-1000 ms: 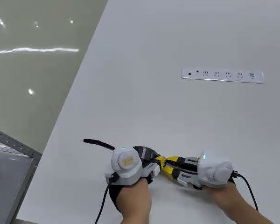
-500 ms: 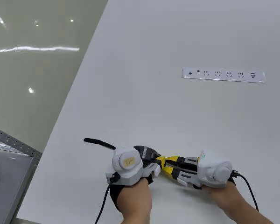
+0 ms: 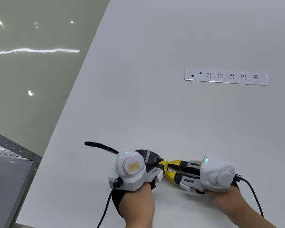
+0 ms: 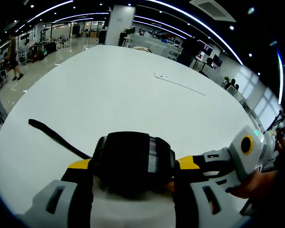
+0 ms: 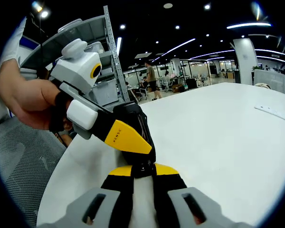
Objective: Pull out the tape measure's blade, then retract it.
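Note:
A black tape measure [image 3: 148, 156] sits low over the white table [image 3: 180, 109], with its black wrist strap [image 3: 99, 146] trailing to the left. My left gripper [image 3: 153, 165] is shut on the case; in the left gripper view the case [image 4: 133, 154] lies between the two jaws of that gripper [image 4: 133, 183]. My right gripper [image 3: 167, 168] faces it from the right. In its own view the yellow-tipped jaws of the right gripper [image 5: 142, 172] are pressed together on a small dark piece at the case's mouth [image 5: 141, 161], apparently the blade's tip. No length of blade shows.
A white power strip [image 3: 226, 77] lies flat on the far right part of the table. A grey metal shelf [image 3: 12, 148] stands off the table's left edge. Cables trail from both grippers toward the person. People and desks are far off in the room.

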The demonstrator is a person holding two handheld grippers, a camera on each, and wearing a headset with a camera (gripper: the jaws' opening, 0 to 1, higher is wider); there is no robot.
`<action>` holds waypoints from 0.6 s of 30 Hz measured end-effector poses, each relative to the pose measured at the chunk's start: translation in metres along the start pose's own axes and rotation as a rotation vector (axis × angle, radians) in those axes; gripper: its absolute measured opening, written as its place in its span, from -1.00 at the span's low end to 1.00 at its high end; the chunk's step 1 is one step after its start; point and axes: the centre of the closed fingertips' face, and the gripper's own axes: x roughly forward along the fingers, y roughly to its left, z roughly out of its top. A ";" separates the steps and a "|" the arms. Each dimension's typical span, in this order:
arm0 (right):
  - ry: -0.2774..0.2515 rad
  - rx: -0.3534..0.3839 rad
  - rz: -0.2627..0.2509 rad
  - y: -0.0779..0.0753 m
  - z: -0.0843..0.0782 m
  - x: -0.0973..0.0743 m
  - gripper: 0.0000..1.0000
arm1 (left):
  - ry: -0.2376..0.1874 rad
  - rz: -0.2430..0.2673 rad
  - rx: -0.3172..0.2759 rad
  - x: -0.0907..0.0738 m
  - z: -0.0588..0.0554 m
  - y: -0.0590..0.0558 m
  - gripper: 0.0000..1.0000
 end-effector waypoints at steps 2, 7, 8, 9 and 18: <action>0.003 -0.003 0.002 0.000 -0.001 0.000 -0.70 | 0.005 -0.003 -0.002 0.000 -0.001 0.000 0.35; 0.015 -0.006 0.013 0.003 -0.003 -0.002 -0.63 | 0.021 -0.012 0.019 0.000 -0.002 -0.001 0.36; 0.014 -0.004 0.008 0.001 -0.003 -0.002 -0.63 | 0.021 -0.017 0.016 0.000 -0.002 -0.002 0.38; 0.012 -0.006 0.007 0.001 -0.002 -0.002 -0.62 | 0.021 -0.020 0.017 0.000 -0.002 -0.003 0.40; 0.008 -0.002 0.023 0.005 -0.001 -0.002 -0.43 | 0.030 -0.054 0.072 -0.002 -0.005 -0.008 0.54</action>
